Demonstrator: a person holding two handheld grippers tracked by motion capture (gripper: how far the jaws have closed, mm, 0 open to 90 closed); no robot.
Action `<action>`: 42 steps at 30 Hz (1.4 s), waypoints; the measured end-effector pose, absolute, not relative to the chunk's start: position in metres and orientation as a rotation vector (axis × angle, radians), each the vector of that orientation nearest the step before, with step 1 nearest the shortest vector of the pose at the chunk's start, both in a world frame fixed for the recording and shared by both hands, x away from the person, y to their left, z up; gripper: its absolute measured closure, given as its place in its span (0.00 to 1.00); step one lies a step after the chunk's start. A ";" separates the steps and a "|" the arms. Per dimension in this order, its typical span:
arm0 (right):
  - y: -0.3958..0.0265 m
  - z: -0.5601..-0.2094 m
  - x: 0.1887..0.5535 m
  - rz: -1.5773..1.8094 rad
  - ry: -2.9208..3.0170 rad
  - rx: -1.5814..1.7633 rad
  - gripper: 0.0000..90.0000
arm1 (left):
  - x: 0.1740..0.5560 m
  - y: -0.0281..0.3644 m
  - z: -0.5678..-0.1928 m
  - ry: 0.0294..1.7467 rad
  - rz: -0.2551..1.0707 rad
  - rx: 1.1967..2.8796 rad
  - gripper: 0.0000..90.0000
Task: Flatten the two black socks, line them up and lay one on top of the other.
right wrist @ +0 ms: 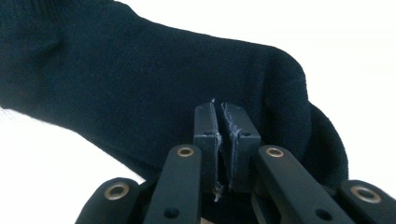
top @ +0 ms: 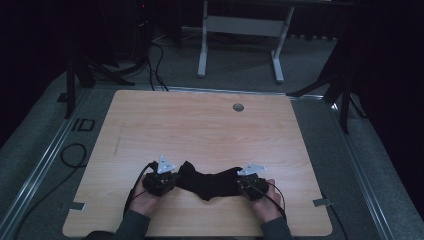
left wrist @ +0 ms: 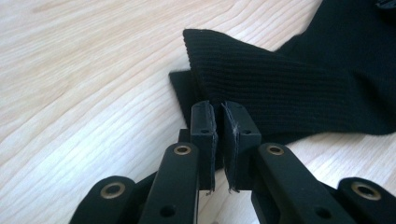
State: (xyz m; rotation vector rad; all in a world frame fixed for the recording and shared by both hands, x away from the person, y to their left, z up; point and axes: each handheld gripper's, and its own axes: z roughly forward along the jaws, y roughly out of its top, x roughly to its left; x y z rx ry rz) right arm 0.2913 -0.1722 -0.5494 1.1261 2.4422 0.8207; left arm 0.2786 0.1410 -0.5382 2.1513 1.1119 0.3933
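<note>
A black sock (top: 210, 183) stretches between my two grippers near the front edge of the wooden table (top: 200, 125). My left gripper (top: 167, 181) is shut on the sock's ribbed cuff (left wrist: 280, 84); in the left gripper view its jaws (left wrist: 219, 109) meet on the cuff's edge, with a second layer of fabric lying flat beneath. My right gripper (top: 245, 185) is shut on the other end of the sock. In the right gripper view the dark fabric (right wrist: 140, 79) bulges up around the closed jaws (right wrist: 219, 112). A hand holds each gripper from below.
A round cable hole (top: 238, 107) sits near the table's far edge. Bare wood lies beyond the sock. Past the table stand a white desk frame (top: 240, 30), dark stand legs (top: 340, 90) and floor cables (top: 155, 65). Tape marks (top: 322, 202) flag the front corners.
</note>
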 end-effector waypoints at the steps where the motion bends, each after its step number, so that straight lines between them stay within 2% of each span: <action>1: -0.172 -0.549 0.291 0.822 2.443 1.127 0.94 | 0.278 0.143 -0.539 1.122 0.386 2.154 0.93; 10: -0.174 -0.549 0.293 0.841 2.448 1.147 0.93 | 0.283 0.141 -0.549 1.151 0.391 2.213 0.93; 15: -0.183 -0.536 0.294 0.922 2.380 1.144 0.87 | 0.284 0.140 -0.551 1.157 0.395 2.224 0.93; 18: -0.195 -0.526 0.301 0.944 2.298 1.200 0.81 | 0.284 0.139 -0.551 1.159 0.395 2.220 0.93; 24: -0.202 -0.535 0.320 0.959 2.306 1.319 0.74 | 0.284 0.138 -0.552 1.159 0.406 2.222 0.93; 25: -0.201 -0.538 0.322 0.943 2.323 1.324 0.76 | 0.284 0.138 -0.552 1.160 0.405 2.222 0.93; 27: -0.198 -0.542 0.324 0.914 2.338 1.315 0.87 | 0.284 0.138 -0.552 1.160 0.404 2.222 0.93; 29: -0.196 -0.541 0.324 0.888 2.331 1.283 0.93 | 0.283 0.138 -0.552 1.159 0.405 2.224 0.93; 42: -0.201 -0.508 0.307 0.937 2.305 1.227 0.95 | 0.283 0.136 -0.551 1.150 0.400 2.231 0.93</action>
